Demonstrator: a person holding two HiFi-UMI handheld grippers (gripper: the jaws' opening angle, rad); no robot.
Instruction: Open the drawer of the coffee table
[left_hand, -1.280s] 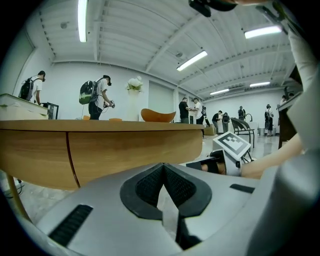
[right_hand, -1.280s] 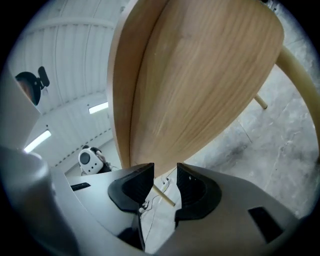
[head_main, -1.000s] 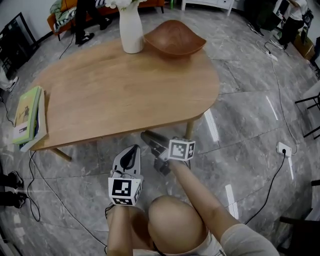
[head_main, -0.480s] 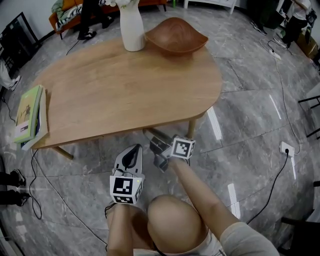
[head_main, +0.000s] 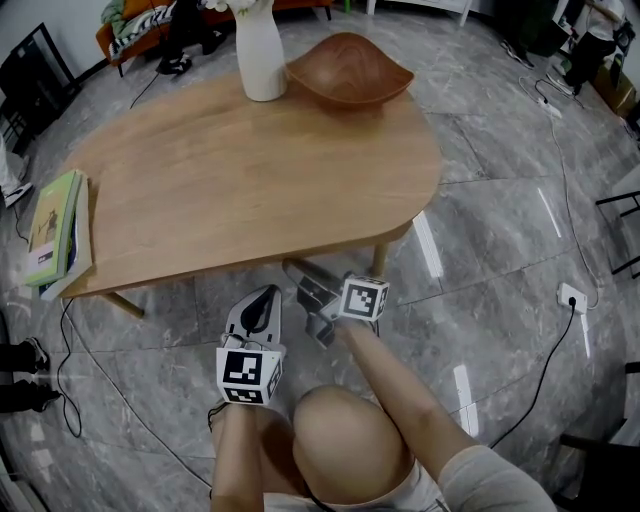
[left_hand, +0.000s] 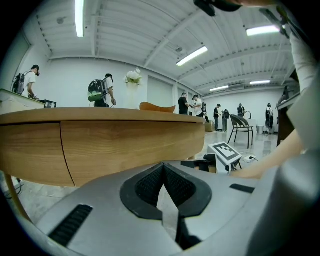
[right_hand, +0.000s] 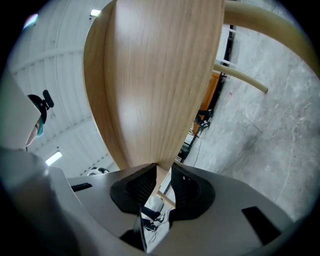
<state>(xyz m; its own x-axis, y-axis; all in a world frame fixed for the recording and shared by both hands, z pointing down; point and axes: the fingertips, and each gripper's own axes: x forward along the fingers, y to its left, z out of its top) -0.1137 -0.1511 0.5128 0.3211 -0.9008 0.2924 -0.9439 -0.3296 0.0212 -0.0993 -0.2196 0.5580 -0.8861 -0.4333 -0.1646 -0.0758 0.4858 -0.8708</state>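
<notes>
The wooden coffee table (head_main: 250, 170) fills the head view. Its drawer front (left_hand: 130, 145) is a curved wood panel under the top, with a seam at its left. My right gripper (head_main: 296, 276) reaches under the near table edge. In the right gripper view the drawer front's (right_hand: 160, 75) lower edge sits between the jaws of the right gripper (right_hand: 163, 170). Those jaws have just been closing and the pads now touch the wood. My left gripper (head_main: 262, 298) hovers over the floor short of the table. In its own view the left gripper (left_hand: 162, 167) is shut and holds nothing.
A white vase (head_main: 258, 55) and a wooden bowl (head_main: 348, 72) stand at the table's far side, and books (head_main: 58, 232) lie on its left end. A table leg (head_main: 388, 252) stands right of the right gripper. A socket (head_main: 568, 297) with cables lies on the floor. People stand beyond.
The right gripper has tilted a little at the table's edge. The left gripper and the things on the table have kept still.
</notes>
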